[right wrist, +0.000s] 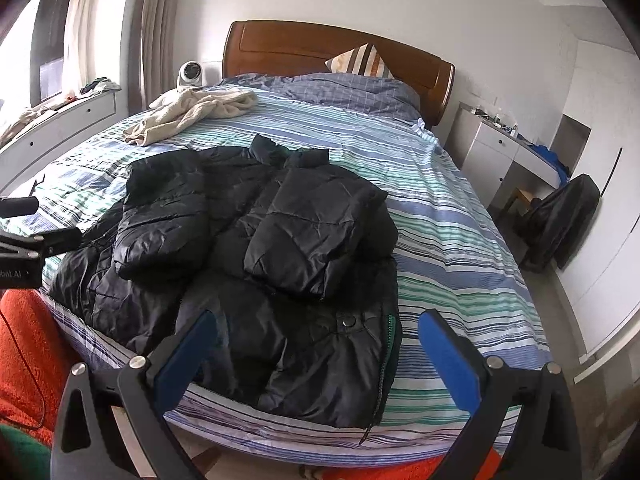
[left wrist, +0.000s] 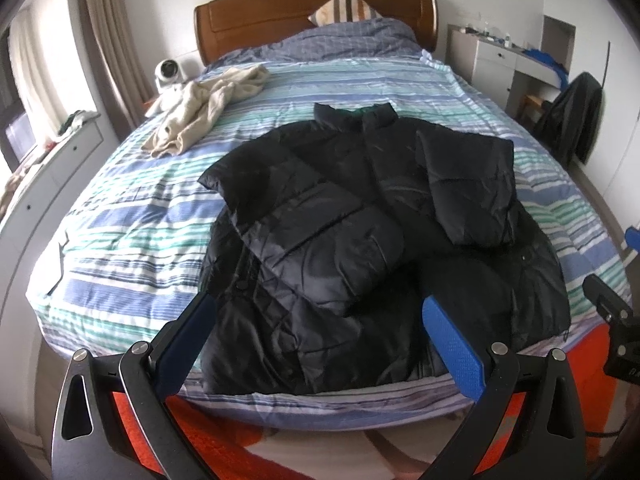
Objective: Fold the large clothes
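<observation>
Black and quilted, the jacket (left wrist: pixel 360 216) lies on the striped bed (left wrist: pixel 132 216) at its foot end, both sleeves folded across the chest, collar toward the headboard. Left gripper (left wrist: pixel 320 312) and right gripper (right wrist: pixel 318 332) hang wide apart, empty, above its hem. Lettering on the rig is partly cut off, unreadable.

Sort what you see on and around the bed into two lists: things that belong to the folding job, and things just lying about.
Belongs to the job:
black jacket, sleeves folded in
left claw, open
right claw, open
bed, the work surface

Lying about:
beige garment
striped cushion
white fan
dark bag
desk
</observation>
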